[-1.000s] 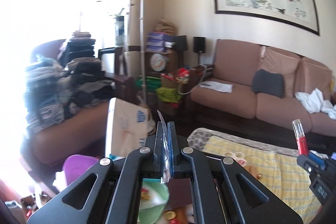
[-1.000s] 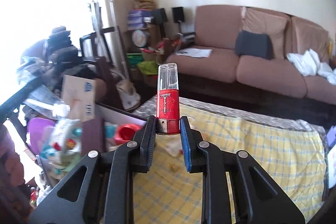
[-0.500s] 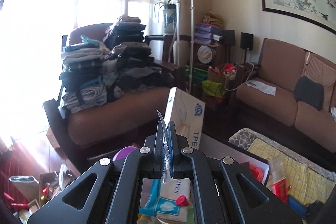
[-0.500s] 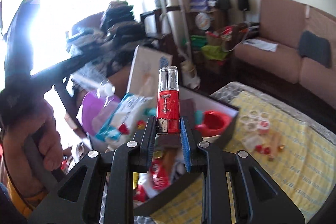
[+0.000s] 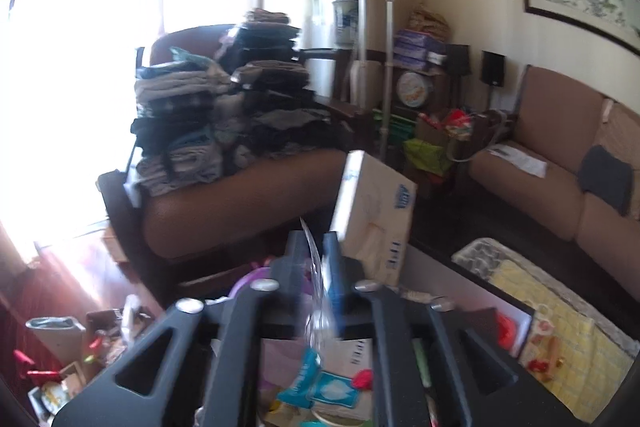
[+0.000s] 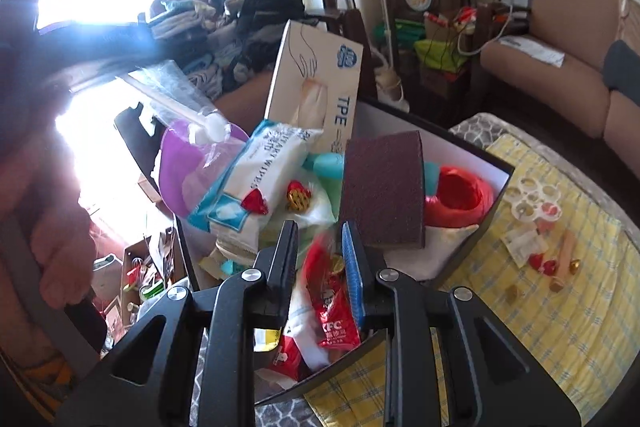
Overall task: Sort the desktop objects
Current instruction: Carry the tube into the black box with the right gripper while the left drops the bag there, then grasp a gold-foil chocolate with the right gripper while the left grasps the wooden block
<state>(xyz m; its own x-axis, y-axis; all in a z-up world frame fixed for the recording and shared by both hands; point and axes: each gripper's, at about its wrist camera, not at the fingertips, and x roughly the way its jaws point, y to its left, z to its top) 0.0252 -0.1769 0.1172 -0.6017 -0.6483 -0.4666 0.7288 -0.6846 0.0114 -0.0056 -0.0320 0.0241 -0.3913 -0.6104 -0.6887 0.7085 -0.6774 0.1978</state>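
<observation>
Both grippers are working over the dark storage box (image 6: 472, 155) at the edge of the worktop with the yellow checked cloth (image 6: 560, 307). The left gripper (image 5: 316, 259) has just been opening its jaws; a clear plastic wrapper (image 5: 316, 291) is standing in the gap, and blur is hiding whether either pad is touching it. The right gripper (image 6: 320, 247) has also just been opening, its jaws now standing apart above the box; a blurred red streak (image 6: 316, 259) is showing between them, too smeared to identify or to tell whether it is gripped. Inside the box, a brown sponge block (image 6: 384, 187) is leaning behind the right gripper, beside a red twine roll (image 6: 460, 199) and a wet-wipes pack (image 6: 256, 183). A person's hand (image 6: 60, 247) is partly cut off at the box's left.
</observation>
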